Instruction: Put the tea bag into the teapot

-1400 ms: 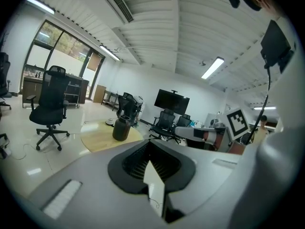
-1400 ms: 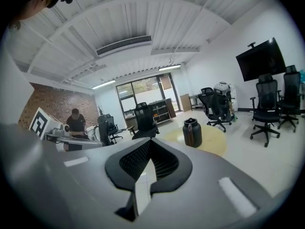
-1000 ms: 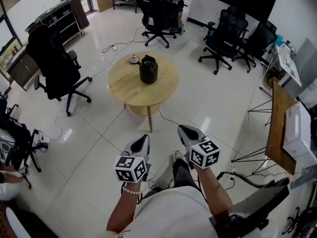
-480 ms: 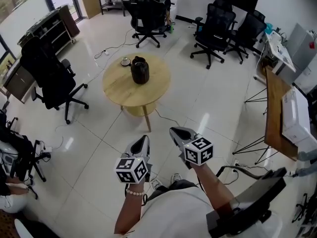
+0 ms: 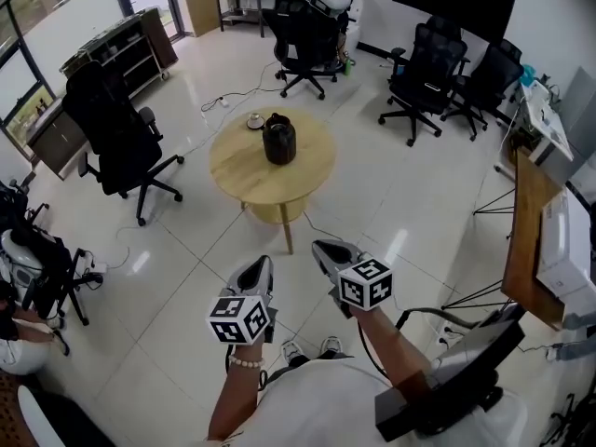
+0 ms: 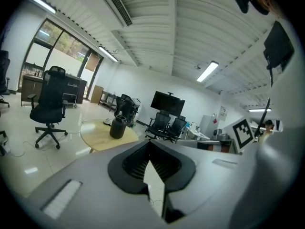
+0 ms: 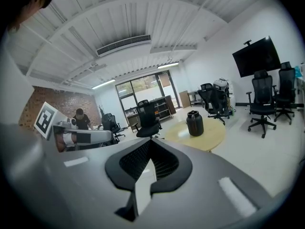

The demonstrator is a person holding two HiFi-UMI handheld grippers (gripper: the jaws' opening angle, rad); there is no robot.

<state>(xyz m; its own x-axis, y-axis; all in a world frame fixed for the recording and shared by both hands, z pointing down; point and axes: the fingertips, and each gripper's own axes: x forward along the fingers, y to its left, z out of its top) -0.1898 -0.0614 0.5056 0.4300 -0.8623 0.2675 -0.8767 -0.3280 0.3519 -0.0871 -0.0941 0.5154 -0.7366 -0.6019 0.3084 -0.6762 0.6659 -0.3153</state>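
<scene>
A black teapot point(image 5: 279, 138) stands on a round wooden table point(image 5: 251, 170) far ahead of me. Beside it lies a small white dish point(image 5: 253, 120); what it holds is too small to tell, and I see no tea bag. My left gripper point(image 5: 260, 269) and right gripper point(image 5: 326, 250) hang side by side over the tiled floor, well short of the table. Both are shut with nothing in them. The teapot point(image 6: 117, 127) also shows in the left gripper view beyond the left gripper point(image 6: 150, 146). In the right gripper view the teapot point(image 7: 194, 123) sits past the right gripper point(image 7: 149, 144).
Black office chairs stand left of the table point(image 5: 116, 133) and behind it point(image 5: 307, 31), point(image 5: 430, 63). Cables trail over the floor by the table's leg point(image 5: 321, 226). A wooden desk point(image 5: 526, 222) with tripod legs runs along the right. A cart point(image 5: 37, 268) stands at the left.
The head view has swung slightly, so the table sits a little further right. Both grippers stay low, shut and close together; the right one has drifted slightly left.
</scene>
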